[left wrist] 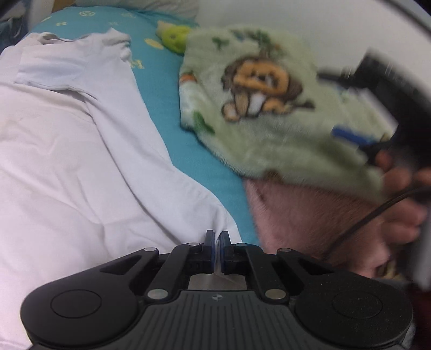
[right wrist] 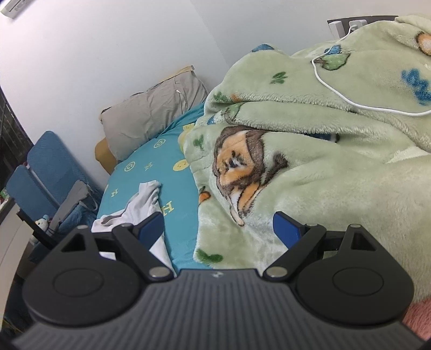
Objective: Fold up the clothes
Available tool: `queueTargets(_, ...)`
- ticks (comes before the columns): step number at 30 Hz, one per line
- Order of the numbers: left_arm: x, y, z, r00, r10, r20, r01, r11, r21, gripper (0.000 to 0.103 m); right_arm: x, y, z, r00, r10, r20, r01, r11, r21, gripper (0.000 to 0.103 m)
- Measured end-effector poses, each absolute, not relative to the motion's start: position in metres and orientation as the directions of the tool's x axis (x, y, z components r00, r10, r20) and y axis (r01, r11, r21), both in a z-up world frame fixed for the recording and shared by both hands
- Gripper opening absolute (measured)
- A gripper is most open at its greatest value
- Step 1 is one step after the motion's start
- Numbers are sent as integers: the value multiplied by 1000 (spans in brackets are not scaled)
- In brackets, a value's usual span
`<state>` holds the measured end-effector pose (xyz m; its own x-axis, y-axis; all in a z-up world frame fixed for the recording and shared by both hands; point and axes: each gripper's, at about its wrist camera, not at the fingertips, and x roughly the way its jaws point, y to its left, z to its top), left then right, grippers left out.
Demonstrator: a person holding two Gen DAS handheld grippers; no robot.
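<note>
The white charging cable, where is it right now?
In the right wrist view the white charging cable lies draped over the green fleece blanket at upper right, running up toward the wall socket.

a white garment [left wrist: 80, 150] is seen spread over a turquoise sheet [left wrist: 159, 88], which is printed with pale yellow letters and smiley faces [right wrist: 180, 164]. a pale green fleece blanket [right wrist: 309, 172] is patterned with a brown-and-orange cartoon lion [right wrist: 237, 164], small green plants, an orange carrot and blue lettering. a pink fleece layer [left wrist: 301, 215] is shown beneath it. a grey pillow [right wrist: 153, 115] is set against a white wall [right wrist: 107, 48]. a white cable [right wrist: 336, 91] is laid across the blanket. blue pads are carried on the black left gripper [left wrist: 217, 242] and the black right gripper [right wrist: 218, 228]. a blue chair [right wrist: 43, 172] is visible.
</note>
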<state>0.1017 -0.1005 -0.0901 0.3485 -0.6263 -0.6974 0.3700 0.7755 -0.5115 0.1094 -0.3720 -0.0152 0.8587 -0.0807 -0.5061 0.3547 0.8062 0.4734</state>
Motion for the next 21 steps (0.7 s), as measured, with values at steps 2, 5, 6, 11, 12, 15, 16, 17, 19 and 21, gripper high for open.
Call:
queueTargets(2, 100, -68, -78, 361, -667, -652, 320, 745, -585, 4, 111, -372, -16, 856, -77, -511, 356, 805, 475, 89)
queueTargets(5, 100, -17, -72, 391, -666, -636, 218, 738, -639, 4, 113, -368, -16, 853, -72, -517, 352, 811, 468, 89)
queueTargets(6, 100, -2, -74, 401, -647, -649, 184, 751, -635, 5, 114, -366, -16, 852, -70, -519, 349, 815, 463, 89)
queueTargets(11, 103, 40, -98, 366, -522, -770, 46, 837, -546, 6, 120, -350, -17, 841, -44, -539, 325, 838, 439, 89)
queueTargets(12, 103, 44, -100, 365, -526, -768, 36, 833, -553, 13, 121, -346, -17, 838, -36, -545, 319, 842, 435, 89)
queueTargets(15, 111, 56, -100, 386, -572, -724, 8, 787, -617, 39, 124, -332, -19, 827, -7, -563, 297, 854, 427, 89)
queueTargets(16, 117, 58, -99, 404, -582, -706, 4, 773, -635, 45, 124, -328, -20, 823, 2, -567, 292, 856, 426, 89)
queueTargets(17, 124, 59, -97, 425, -587, -689, 1, 761, -648, 50, 125, -324, -20, 820, 7, -572, 290, 858, 425, 89)
queueTargets(19, 143, 57, -95, 456, -581, -674, -17, 752, -659, 56, 126, -316, -20, 815, 14, -580, 287, 859, 424, 89)
queueTargets(21, 169, 52, -94, 489, -556, -672, -34, 758, -652, 58, 127, -310, -18, 819, 32, -572, 270, 859, 435, 89)
